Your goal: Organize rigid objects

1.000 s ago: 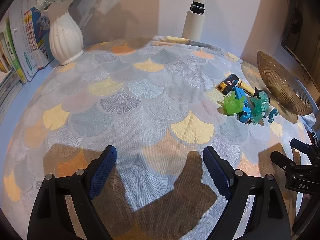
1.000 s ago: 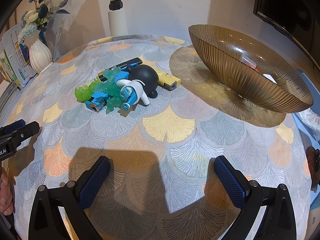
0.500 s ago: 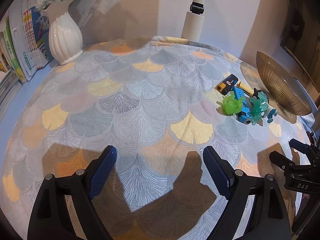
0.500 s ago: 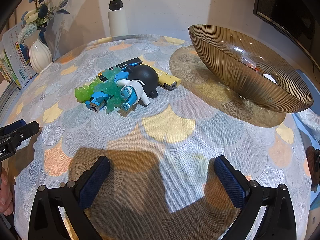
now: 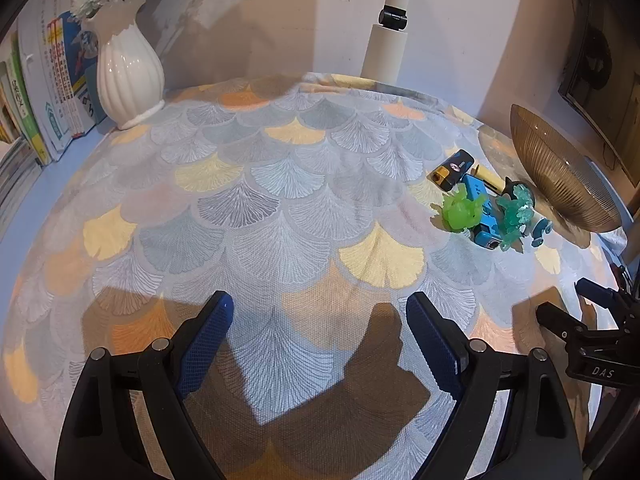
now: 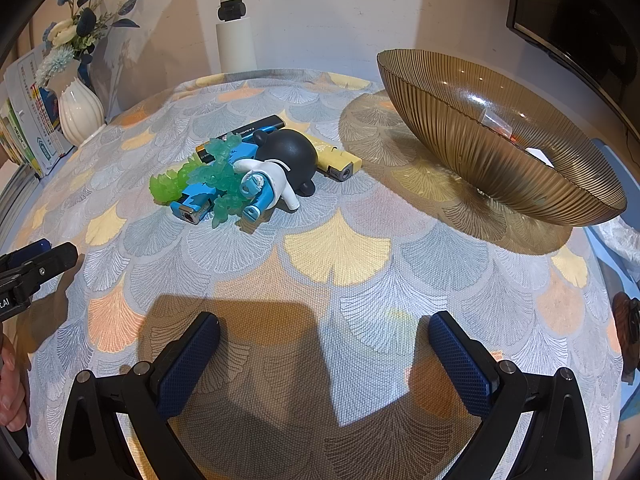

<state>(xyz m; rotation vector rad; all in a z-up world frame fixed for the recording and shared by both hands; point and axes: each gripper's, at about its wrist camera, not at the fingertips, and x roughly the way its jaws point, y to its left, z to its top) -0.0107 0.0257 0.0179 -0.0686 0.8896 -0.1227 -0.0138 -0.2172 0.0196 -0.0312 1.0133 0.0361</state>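
A pile of small objects lies mid-table in the right wrist view: a black-headed figurine (image 6: 286,160), a teal plastic toy (image 6: 218,178), a green plastic toy (image 6: 170,184), a blue lighter (image 6: 194,206), a yellow lighter (image 6: 338,162) and a dark lighter (image 6: 250,132). The pile also shows at the right of the left wrist view, with the green toy (image 5: 460,212) and blue lighter (image 5: 484,224). A ribbed amber glass bowl (image 6: 500,140) stands right of the pile. My right gripper (image 6: 324,356) is open and empty, near the table's front. My left gripper (image 5: 320,336) is open and empty, far left of the pile.
A white vase (image 5: 128,72) with flowers and a row of books (image 5: 40,92) stand at the back left. A white pole (image 6: 234,20) rises behind the table. A dark screen (image 6: 576,20) hangs at the right wall. A patterned cloth (image 5: 280,200) covers the table.
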